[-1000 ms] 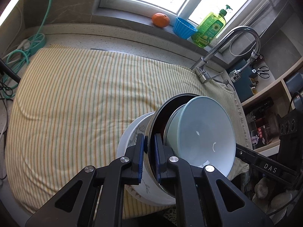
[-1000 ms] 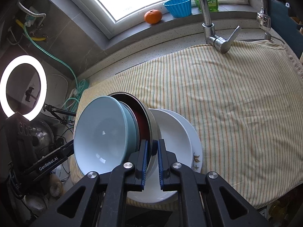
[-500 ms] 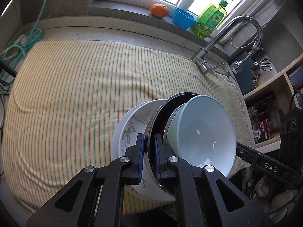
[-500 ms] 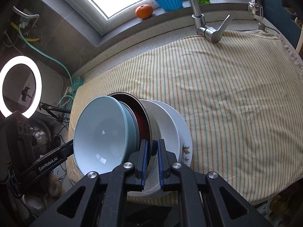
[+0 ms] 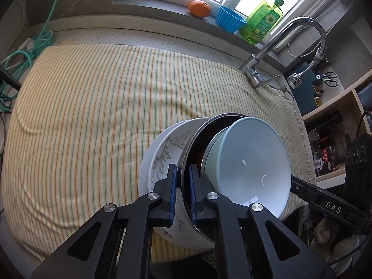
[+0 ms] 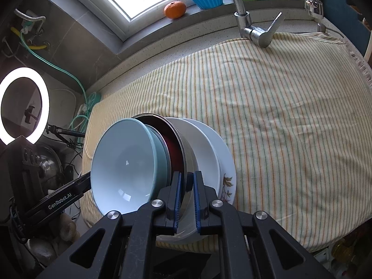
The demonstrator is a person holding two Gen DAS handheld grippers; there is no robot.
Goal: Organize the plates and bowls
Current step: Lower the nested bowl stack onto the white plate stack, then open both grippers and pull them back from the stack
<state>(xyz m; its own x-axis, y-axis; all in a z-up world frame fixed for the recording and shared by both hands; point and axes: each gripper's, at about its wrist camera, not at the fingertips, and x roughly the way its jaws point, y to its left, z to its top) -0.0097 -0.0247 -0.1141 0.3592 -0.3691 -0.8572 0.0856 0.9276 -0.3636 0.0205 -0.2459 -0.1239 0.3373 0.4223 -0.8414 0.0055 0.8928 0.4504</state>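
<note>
Steel bowl (image 5: 197, 139), thin-rimmed and shiny with a dark red inside, clamped at its rim between the blue pads of the left gripper (image 5: 183, 181) and, on the opposite side, the right gripper (image 6: 187, 186). Nested inside it, a glossy pale blue bowl (image 5: 251, 162), round and smooth, tilted toward the cameras. Directly beneath, a white ceramic bowl (image 5: 167, 148) with a grey leaf pattern, itself on a white plate (image 6: 226, 162) with a brown floral motif at the edge. Under everything, a soft striped cloth (image 5: 93, 104), yellow and green, faintly wrinkled. Both grippers angled steeply downward, black arms converging on the rim from opposite sides.
</note>
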